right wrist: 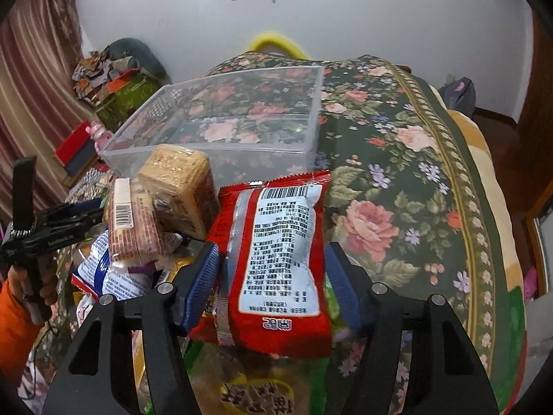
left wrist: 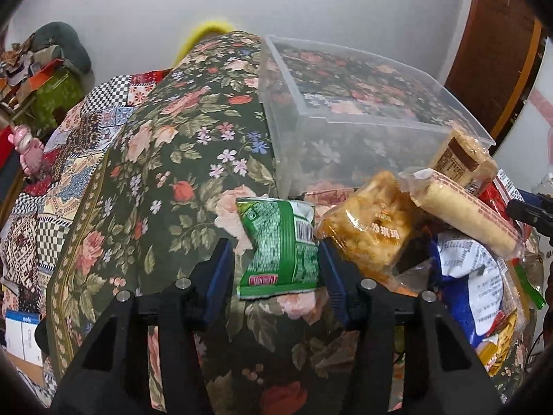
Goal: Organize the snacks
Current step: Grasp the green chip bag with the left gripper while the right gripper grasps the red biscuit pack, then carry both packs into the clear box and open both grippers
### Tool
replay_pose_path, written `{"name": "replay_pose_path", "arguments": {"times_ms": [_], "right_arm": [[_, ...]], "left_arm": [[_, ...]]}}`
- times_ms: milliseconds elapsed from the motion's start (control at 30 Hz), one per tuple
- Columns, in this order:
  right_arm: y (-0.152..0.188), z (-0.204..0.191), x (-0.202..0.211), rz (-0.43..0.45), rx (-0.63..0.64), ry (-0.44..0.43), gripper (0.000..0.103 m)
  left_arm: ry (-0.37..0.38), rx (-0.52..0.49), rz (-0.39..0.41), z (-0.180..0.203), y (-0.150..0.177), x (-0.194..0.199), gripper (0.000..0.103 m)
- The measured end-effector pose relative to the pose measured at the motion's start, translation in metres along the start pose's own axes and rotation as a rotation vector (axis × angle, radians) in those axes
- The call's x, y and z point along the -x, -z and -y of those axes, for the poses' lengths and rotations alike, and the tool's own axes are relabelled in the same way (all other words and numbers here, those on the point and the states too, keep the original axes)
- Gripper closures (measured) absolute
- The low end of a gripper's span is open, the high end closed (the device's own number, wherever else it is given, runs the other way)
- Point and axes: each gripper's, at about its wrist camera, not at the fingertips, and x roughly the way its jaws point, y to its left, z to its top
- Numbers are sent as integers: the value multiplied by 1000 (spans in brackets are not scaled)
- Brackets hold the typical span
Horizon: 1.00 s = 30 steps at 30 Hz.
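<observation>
- Left gripper [left wrist: 276, 252]: blue pads flank a green snack packet [left wrist: 281, 245]. The right pad touches the packet's edge; the left pad stands just off the other side with flowered cloth showing in the gap. Cannot tell if this is a firm pinch.
- Green snack packet lies flat on the flowered bedspread [left wrist: 166, 159], at the near left edge of the snack pile, just in front of the clear plastic box [left wrist: 345, 117].
- Right gripper [right wrist: 273, 266]: blue pads stand either side of a red snack packet [right wrist: 276, 252], printed back face up. Both pads sit against or just beside its edges; a true squeeze cannot be confirmed.
- Red snack packet rests on top of other snacks in the pile, near the front wall of the clear plastic box [right wrist: 221, 128].
- Clear plastic box sits upright on the bedspread; only the cloth pattern shows through it.
- Pile beside the box: an orange puffed-snack bag [left wrist: 369, 228], a long wrapped biscuit roll [left wrist: 463, 214], a tan biscuit block [right wrist: 179, 186], a blue-and-white packet [left wrist: 463, 276].
- In the right wrist view, a hand [right wrist: 34, 287] with an orange sleeve [right wrist: 13, 325] grips the other tool's black handle at far left.
</observation>
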Motion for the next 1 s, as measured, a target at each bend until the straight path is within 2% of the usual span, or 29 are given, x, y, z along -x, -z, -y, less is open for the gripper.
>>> {"name": "replay_pose_path", "arguments": {"times_ms": [167,267,367,500,533,567,600,667,1000], "right_arm": [[-4,-10,-9,-22,37,17,22],[-6,-17,-15,-37,71,51,19],[-7,-23,-24,-55,112,94,18],[-11,-19,-28,-69,98,89,19],[-11,-18,-30,-75,92,87,22],[-11,-17,-31,-80,89,85,31],[-10,-17,-33,-86,89,88,36],[-9,-18,-33,-81,94,98,39],[-9,-20,-1,-11,62,98,39]], "left_arm": [[10,-8,-29,3,-5,-13,47],[-6,-16,-27,4,-6,-18,47],[-5,-23,-11,5,-4,-17,55],[-2,-13,4,4,0,-11,59],[0,-7,5,3,1,-9,59],[1,-2,8,2,2,-6,59],[-1,0,13,1,2,-3,59],[-14,-3,27,0,4,5,59],[-13,-7,113,6,0,56,59]]}}
